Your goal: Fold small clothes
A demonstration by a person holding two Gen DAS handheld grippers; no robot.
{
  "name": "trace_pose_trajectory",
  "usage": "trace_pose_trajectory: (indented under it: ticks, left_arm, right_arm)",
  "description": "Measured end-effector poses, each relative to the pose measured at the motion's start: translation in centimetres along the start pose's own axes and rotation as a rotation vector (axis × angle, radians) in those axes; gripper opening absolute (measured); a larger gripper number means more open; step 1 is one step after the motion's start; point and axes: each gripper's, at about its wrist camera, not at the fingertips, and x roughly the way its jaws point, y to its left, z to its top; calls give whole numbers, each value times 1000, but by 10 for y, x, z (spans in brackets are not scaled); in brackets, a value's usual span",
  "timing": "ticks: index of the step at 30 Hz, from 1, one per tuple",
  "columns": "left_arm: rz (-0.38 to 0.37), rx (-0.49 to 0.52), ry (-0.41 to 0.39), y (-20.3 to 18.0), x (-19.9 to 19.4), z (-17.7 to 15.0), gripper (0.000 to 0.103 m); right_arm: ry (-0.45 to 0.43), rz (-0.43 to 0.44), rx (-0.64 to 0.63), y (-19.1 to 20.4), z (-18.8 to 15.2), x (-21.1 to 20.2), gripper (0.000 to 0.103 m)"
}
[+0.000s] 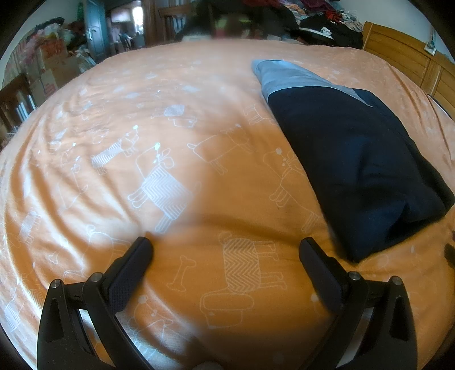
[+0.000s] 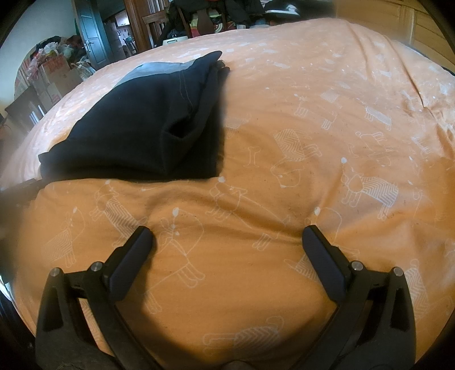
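Garment, left wrist view: dark navy garment [image 1: 355,159] with a grey-blue panel at its far end lies folded on the orange bed cover [image 1: 142,142], ahead and to the right of the left tool [image 1: 226,250].
Left tool state: fingers spread wide apart, holding nothing, hanging over bare cover just beside the garment's near corner.
Garment, right wrist view: same garment [image 2: 136,128] sits ahead and to the left of the right tool [image 2: 227,239], a loose flap pouching near its right edge.
Right tool state: fingers wide apart, empty, over the cover.
Step in hand, judged: the fold looks nearly done; tidying it would mean pinching the loose edge low, close to the cover, and laying it flat so the layers line up.
Hard to make out: the layers inside the fold are hidden; the clutter [image 1: 312,17] beyond the bed is blurred; whether either tool touches the cover cannot be told.
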Motion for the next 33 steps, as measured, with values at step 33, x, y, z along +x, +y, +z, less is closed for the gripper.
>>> trace_pose_trajectory:
  ticks: [33]
  left_arm:
    - [-140, -11, -561, -40, -294, 69, 103]
  right_arm:
    - [-322, -116, -56, 87, 107, -209, 103]
